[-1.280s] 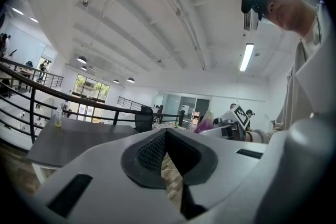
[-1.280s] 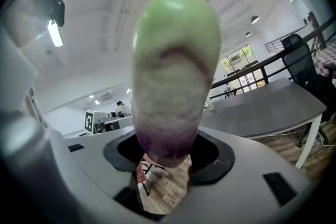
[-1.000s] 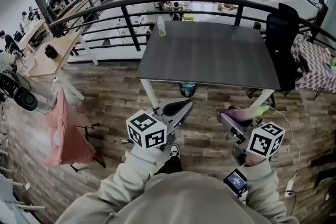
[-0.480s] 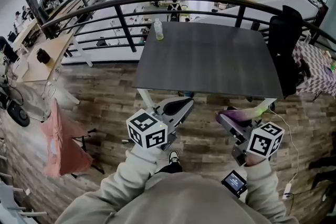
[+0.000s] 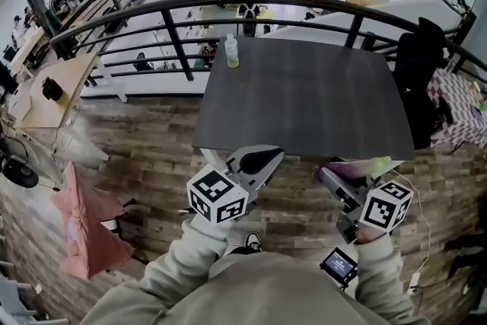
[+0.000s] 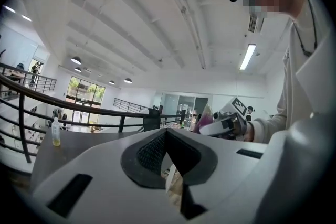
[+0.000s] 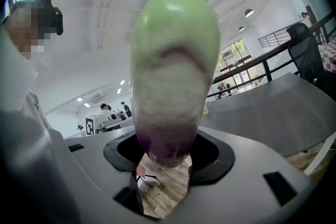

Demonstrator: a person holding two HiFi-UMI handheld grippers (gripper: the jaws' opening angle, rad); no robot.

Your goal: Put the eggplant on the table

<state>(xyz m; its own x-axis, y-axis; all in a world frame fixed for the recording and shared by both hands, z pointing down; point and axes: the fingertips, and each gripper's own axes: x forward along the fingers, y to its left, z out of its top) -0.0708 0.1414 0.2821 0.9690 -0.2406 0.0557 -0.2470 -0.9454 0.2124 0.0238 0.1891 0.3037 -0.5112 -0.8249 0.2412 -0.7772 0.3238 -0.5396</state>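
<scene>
R gripper (image 5: pixel 332 174) clamps purple-to-green eggplant (image 7: pixel 173 60) by its purple end, in air just short of dark grey rectangular table's (image 5: pixel 304 95) near edge. L gripper (image 6: pixel 167 132): jaws together, nothing btwn.

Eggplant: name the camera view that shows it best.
The right gripper view: the eggplant fills the frame, purple base to green tip. The head view shows only a small part; the left gripper view, a distant sliver.

We stand in a bright open-plan office, on an upper level edged by a black railing (image 5: pixel 176 25) — wooden desks (image 5: pixel 42 99) with seated workers, a dark table (image 5: pixel 304 95), a black office chair (image 5: pixel 417 65), a wood-plank floor (image 5: pixel 144 144).
</scene>
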